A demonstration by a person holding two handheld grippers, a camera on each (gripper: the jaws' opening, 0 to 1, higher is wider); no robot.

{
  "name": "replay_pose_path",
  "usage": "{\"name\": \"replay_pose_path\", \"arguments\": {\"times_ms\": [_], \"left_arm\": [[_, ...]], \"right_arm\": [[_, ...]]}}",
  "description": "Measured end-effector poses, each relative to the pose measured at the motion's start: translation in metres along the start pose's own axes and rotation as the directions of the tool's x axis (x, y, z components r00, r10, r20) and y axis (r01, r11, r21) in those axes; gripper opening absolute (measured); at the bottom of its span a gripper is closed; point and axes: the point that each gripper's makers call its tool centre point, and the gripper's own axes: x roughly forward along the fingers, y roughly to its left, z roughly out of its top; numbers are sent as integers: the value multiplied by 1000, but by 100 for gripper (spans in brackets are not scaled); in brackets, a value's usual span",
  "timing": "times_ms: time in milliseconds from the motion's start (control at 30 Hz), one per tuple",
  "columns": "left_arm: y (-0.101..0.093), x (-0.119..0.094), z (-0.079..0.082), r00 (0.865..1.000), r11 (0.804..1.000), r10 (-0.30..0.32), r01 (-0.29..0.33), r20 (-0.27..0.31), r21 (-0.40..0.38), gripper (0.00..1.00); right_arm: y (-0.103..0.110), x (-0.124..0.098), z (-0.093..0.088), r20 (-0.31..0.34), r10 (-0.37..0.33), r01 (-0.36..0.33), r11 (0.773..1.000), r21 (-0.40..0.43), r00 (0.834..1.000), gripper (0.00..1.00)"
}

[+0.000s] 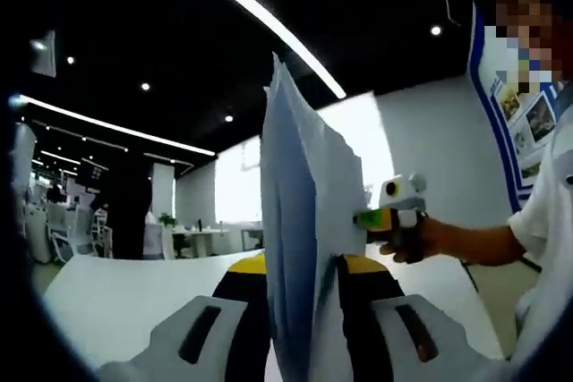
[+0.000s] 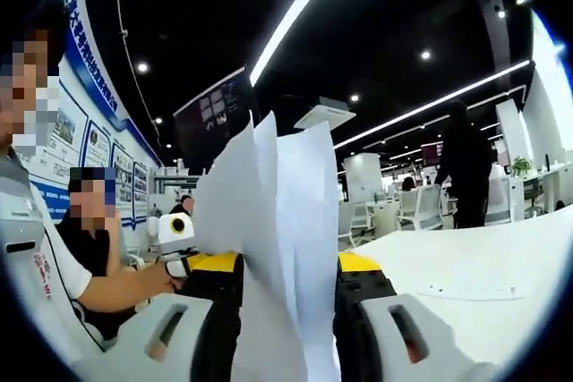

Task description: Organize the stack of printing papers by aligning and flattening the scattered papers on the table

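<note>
Above a white table (image 1: 116,301) in an open-plan office, a sheaf of printing papers (image 1: 300,221) stood on edge at the centre of the left gripper view, clamped between the yellow-and-black jaws of the left gripper (image 1: 303,288). At the right of that frame a person's hand (image 1: 421,239) brought the right gripper (image 1: 372,219) against the sheaf's side edge, and in the right gripper view the same papers (image 2: 277,221) rose between that gripper's (image 2: 286,310) own jaws, which were closed on them. Sheet tops fanned out unevenly in both frames, the upper corners splayed and ragged.

Risk lay in that loose fan. Only the lower part of the sheaf was pinched, so loosening either grip to square the edges could let inner sheets slide out and scatter again. Squeezing or pulling from two sides at once might instead crease or tear the pages. One more sheet (image 2: 470,292) lay flat on the table at the right of the right gripper view, apart from the bundle.
</note>
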Motion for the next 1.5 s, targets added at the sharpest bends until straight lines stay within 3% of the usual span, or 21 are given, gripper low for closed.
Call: {"name": "replay_pose_path", "arguments": {"times_ms": [300, 467, 567, 700, 833, 933, 1000, 1067, 1167, 1267, 1300, 1400, 1467, 1500], "left_arm": [[-4, 11, -7, 1000, 999, 24, -24, -12, 40, 31], [-20, 9, -2, 996, 996, -90, 90, 23, -26, 8], [-24, 6, -2, 989, 987, -145, 146, 20, -65, 6], [-30, 1, 4, 979, 976, -200, 203, 37, -84, 6], [-30, -1, 9, 971, 964, -230, 236, 61, -125, 6], [-21, -3, 8, 978, 969, -202, 208, 54, -132, 6], [-10, -4, 7, 988, 982, -148, 151, 38, -115, 6], [-9, -4, 7, 989, 983, -142, 145, 41, -111, 6], [5, 2, 4, 999, 997, -35, 36, 20, -64, 6], [2, 9, 14, 999, 996, -30, 34, 41, -87, 6], [4, 12, 17, 1000, 1000, 5, -5, 21, -16, 6], [0, 13, 18, 1000, 999, 12, -12, 12, 44, 10], [5, 7, -2, 999, 999, 21, -22, -33, -34, 19], [10, 5, -8, 999, 996, 33, -36, -40, -81, 20]], "right_arm": [[0, -6, 5, 10, -4, 4, 1000, -3, 1000, 35], [0, -8, 5, 13, 17, -17, 1000, -5, 1000, 36], [-4, -8, -3, -10, 42, -43, 999, -12, 999, 37], [4, -2, -18, -41, 132, -132, 991, 12, 990, 41], [14, 10, -28, -44, 201, -199, 979, 33, 979, 33], [22, 13, -29, -38, 263, -260, 963, 65, 964, 12], [25, 12, -27, -33, 270, -269, 963, 34, 962, 2], [30, 13, -26, -44, 268, -269, 963, -9, 962, 0], [21, 18, -22, -65, 194, -196, 980, -31, 979, 0], [13, 21, -7, -46, 131, -132, 991, -16, 990, 0], [10, 22, -3, -46, 100, -102, 994, -34, 994, 0], [11, 20, 0, -47, 89, -92, 994, -53, 995, 3], [1, 17, -9, -3, 76, -76, 993, 93, 997, 16], [-4, 16, -18, -21, 81, -77, 986, 145, 996, 14]]}}
